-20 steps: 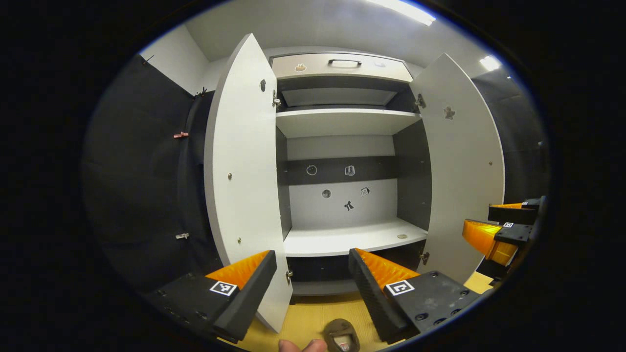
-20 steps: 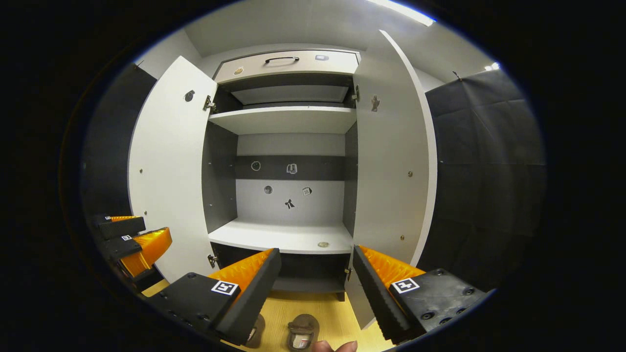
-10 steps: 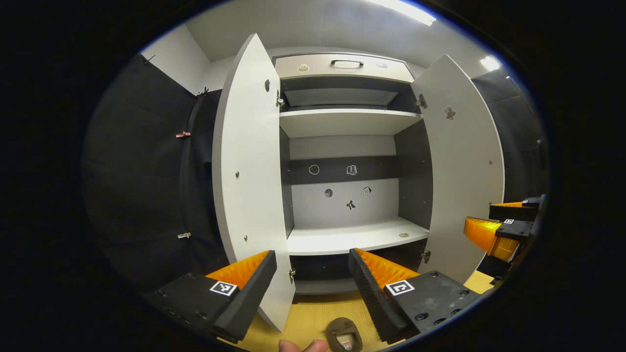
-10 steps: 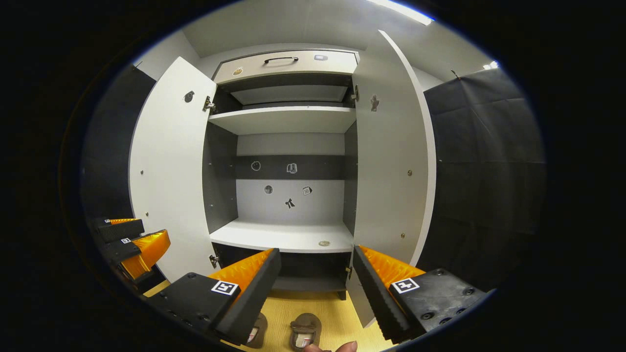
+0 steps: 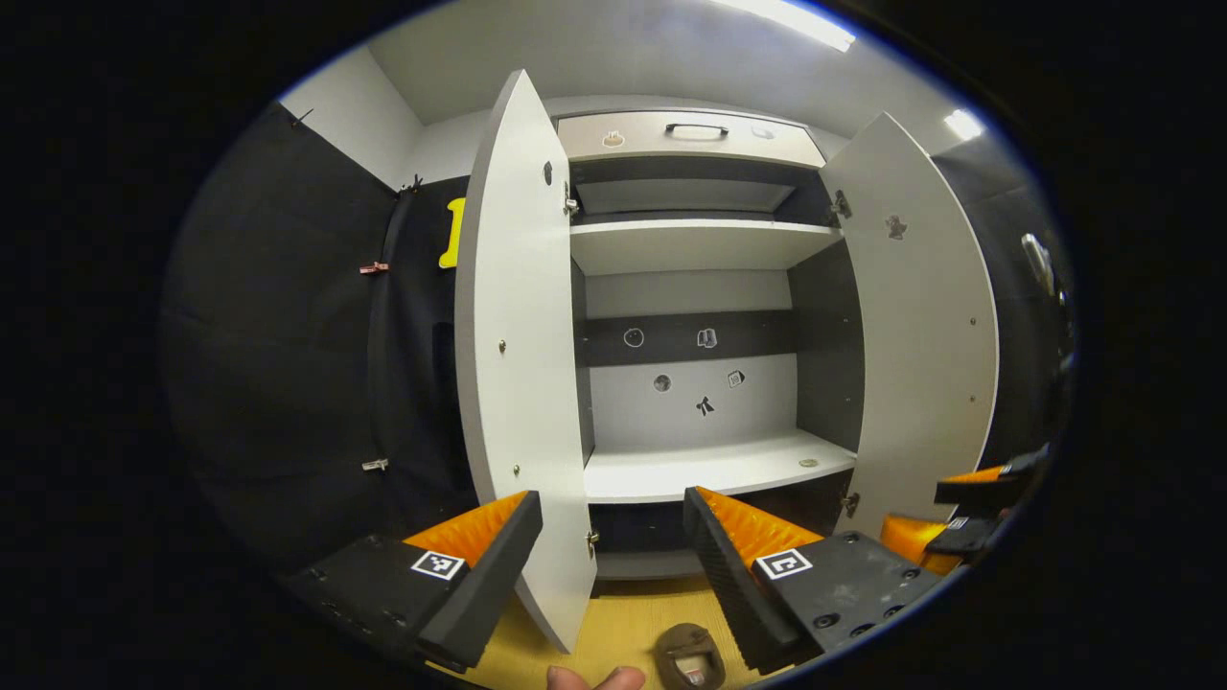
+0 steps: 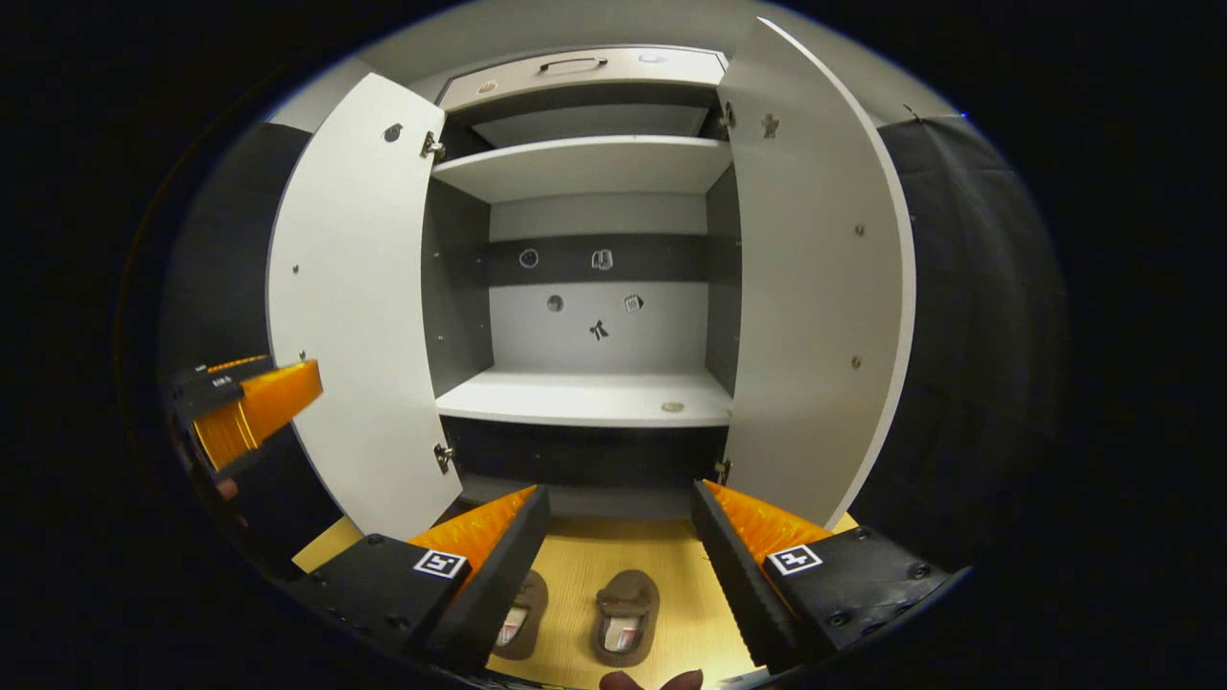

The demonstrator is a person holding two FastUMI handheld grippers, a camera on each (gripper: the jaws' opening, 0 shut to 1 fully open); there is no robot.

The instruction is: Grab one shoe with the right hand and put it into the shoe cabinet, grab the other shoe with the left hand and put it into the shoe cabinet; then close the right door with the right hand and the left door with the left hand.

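Observation:
Two brown shoes lie side by side on the wooden floor in front of the cabinet: one between my right gripper's fingers, the other half hidden behind its left finger. My right gripper is open above them and holds nothing. In the left gripper view one shoe lies low on the floor. My left gripper is open and holds nothing. The white cabinet has its left door and right door swung open. Its lower shelf carries no shoe.
A small round disc lies on the lower shelf. Above are an upper shelf and a drawer with a handle. Black cloth walls flank the cabinet. Each gripper appears in the other's view: left, right.
The right gripper has tipped down and dropped lower, so the floor and both shoes now show more fully. The left gripper has drifted slightly. Both stay open.

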